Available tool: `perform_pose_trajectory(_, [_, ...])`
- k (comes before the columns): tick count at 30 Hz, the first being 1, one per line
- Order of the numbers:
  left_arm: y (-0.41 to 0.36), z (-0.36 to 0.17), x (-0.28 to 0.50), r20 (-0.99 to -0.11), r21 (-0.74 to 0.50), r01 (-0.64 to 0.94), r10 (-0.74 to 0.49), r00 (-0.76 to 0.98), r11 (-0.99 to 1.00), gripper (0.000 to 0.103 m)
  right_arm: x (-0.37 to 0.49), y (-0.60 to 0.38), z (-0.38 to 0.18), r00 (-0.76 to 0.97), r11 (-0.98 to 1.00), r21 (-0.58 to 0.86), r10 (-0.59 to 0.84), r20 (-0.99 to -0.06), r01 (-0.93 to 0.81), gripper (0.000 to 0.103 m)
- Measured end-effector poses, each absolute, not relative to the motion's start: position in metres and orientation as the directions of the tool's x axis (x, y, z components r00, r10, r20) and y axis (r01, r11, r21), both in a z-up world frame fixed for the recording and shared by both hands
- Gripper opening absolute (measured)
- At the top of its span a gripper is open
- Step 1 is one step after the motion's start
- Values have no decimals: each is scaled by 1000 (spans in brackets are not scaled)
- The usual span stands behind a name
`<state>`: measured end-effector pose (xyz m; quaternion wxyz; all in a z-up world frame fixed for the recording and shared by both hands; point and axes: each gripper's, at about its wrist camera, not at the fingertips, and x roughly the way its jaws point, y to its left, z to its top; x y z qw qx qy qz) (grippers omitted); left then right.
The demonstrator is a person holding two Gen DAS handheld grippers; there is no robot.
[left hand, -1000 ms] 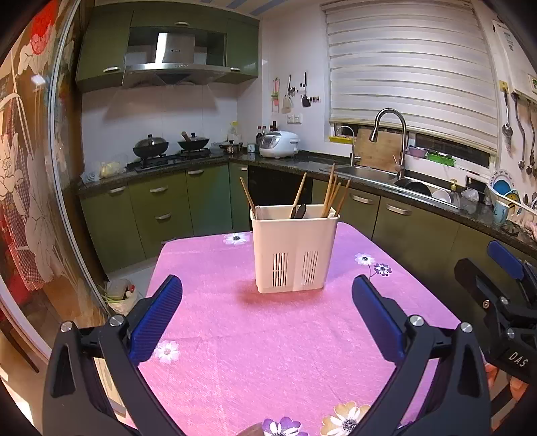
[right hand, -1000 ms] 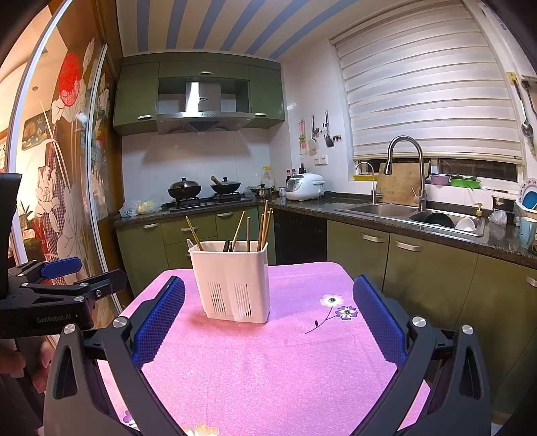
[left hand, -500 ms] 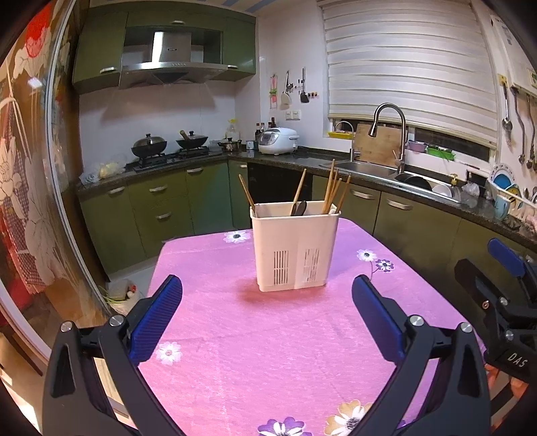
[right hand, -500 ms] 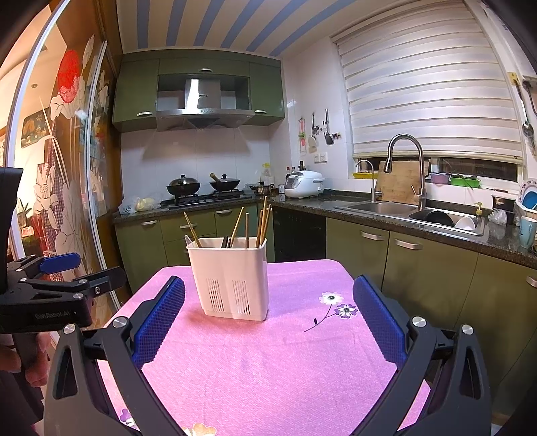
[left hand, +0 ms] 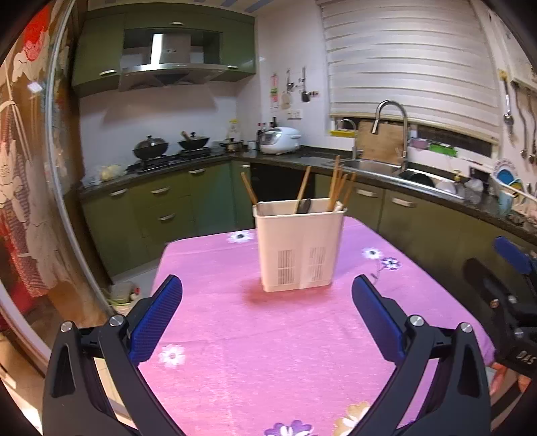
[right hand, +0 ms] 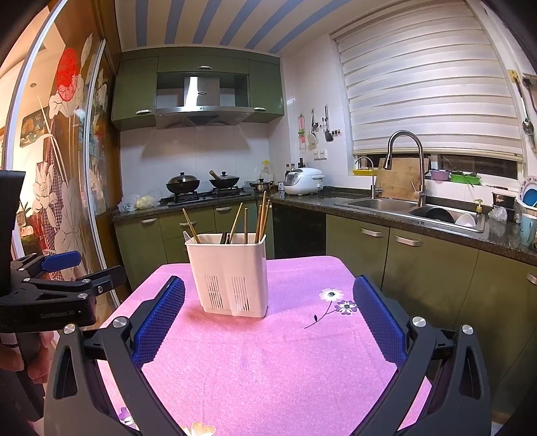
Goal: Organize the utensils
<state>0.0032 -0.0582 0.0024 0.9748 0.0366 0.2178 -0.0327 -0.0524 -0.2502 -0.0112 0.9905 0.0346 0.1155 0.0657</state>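
Warm indoor light filled both views evenly, with a pink cast off the tabletop. The left wrist view was slightly soft and smeared; the right wrist view was sharper. A faint shadow sat beneath the white holder. Fisheye bending curved the edges, with black corners.

- The tablecloth is bright pink, printed with white and purple flowers.
- The utensil holder is cream-white, with slotted vents low on its front.
- The chopsticks are tan wood.
- Both grippers have black frames with blue, dimpled pads.
- The cabinets at 3 o'clock are olive green.
- The ceiling is striped blue and white.
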Motion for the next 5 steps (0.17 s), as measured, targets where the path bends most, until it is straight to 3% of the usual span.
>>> perform_pose_trajectory(5, [-52, -1, 7, -441, 54, 48, -19, 897, 997, 96, -52, -251, -11, 964, 989, 85, 139, -226, -123, 99])
